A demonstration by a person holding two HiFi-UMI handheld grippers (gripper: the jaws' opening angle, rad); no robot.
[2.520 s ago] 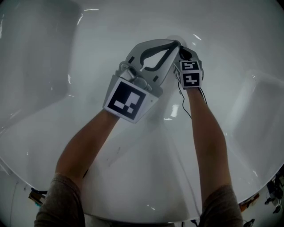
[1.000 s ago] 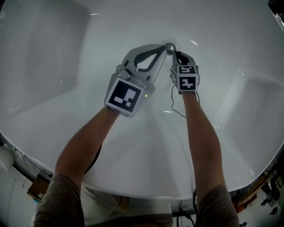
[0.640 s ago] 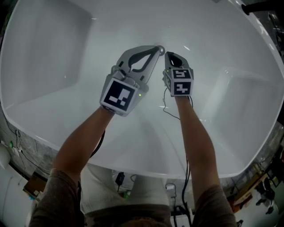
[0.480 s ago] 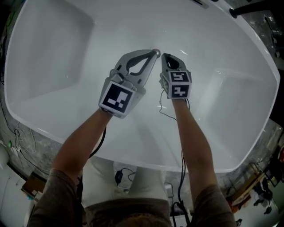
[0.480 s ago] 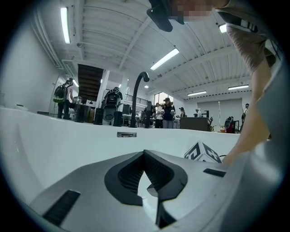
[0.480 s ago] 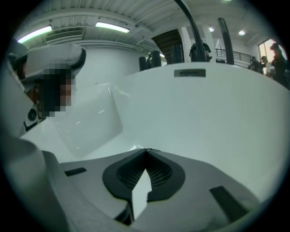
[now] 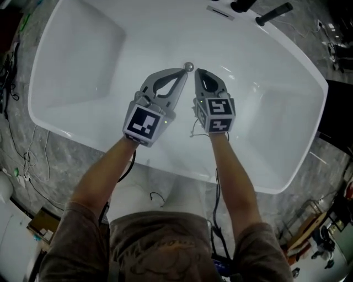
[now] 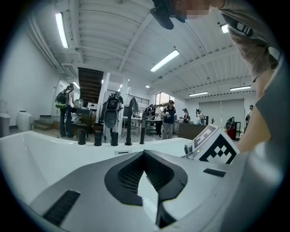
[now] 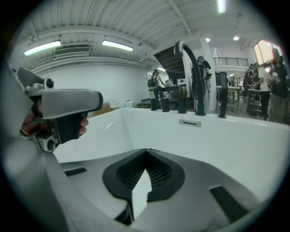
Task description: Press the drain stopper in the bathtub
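Note:
Seen from above in the head view, the white bathtub (image 7: 83, 135) has a small round chrome drain stopper (image 7: 188, 66) in the middle of its floor. My left gripper (image 7: 183, 71) is shut with nothing in it, and its tip appears just left of the stopper. Just right of the stopper's image is the tip of my right gripper (image 7: 197, 72), also shut and empty. Both are held well above the tub floor. The left gripper view (image 8: 144, 152) and the right gripper view (image 9: 146, 150) each show jaw tips meeting. The stopper is hidden in both gripper views.
A black faucet (image 7: 274, 13) and an overflow slot (image 7: 220, 12) sit on the tub's far rim; the same faucet (image 9: 192, 68) rises in the right gripper view. Grey stone floor with cables (image 7: 22, 160) surrounds the tub. Several people (image 8: 170, 118) stand far behind.
The view has pulled up and back, so the whole tub now shows. Both grippers have lifted off the drain, and the stopper stands uncovered just past their tips.

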